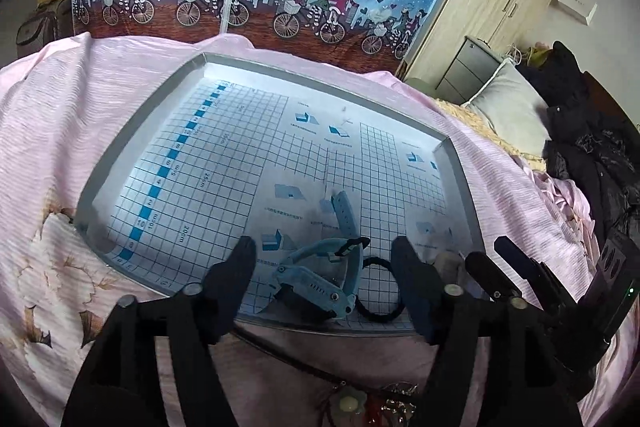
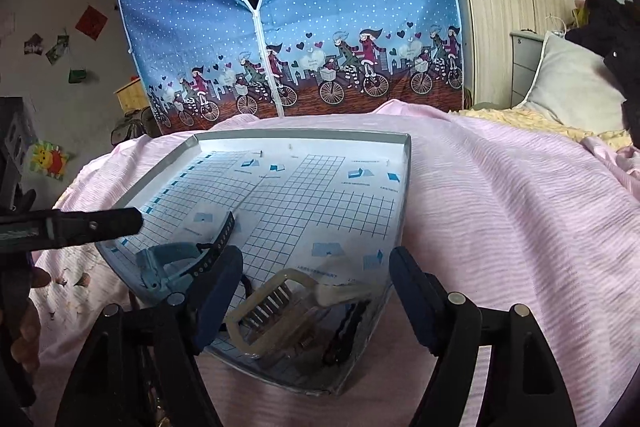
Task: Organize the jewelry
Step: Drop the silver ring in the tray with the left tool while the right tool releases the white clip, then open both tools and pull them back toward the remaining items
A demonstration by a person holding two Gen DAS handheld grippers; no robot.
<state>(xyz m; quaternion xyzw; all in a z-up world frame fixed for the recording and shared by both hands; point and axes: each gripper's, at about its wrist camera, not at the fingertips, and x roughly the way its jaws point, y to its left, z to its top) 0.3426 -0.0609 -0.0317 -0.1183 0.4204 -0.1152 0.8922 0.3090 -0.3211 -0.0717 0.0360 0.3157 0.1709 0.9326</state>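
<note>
While both grippers hang over the bed, each one has its two black fingers spread wide and nothing between them. Just ahead of the left gripper (image 1: 324, 259), between its two fingertips, lies a blue watch (image 1: 320, 271) with its strap curled up. Close to the inside of the right-hand finger (image 1: 416, 291) lies a black hair tie (image 1: 378, 287), a thin round loop. Both things rest on the near part of a grey tray (image 1: 160, 123), which has a sheet with blue squares and lines on its floor. Below the left fingers, off the tray and on the pink bed cover (image 1: 48, 131), there is a dark cord with a pale flower charm (image 1: 350, 403). Between the fingers of the right gripper (image 2: 316, 267) lies a see-through comb (image 2: 276, 311) with dark teeth, and its handle points toward the right-hand finger. Just past the comb, lower and to the right, sits a small dark thing that is too blurry to name. Beyond the left-hand finger (image 2: 218, 291) you can see the same blue watch, with a dark strap sticking up beside it. Far past all the fingers hangs a blue cloth wardrobe (image 2: 340, 7) with white dots and people on bikes.
</note>
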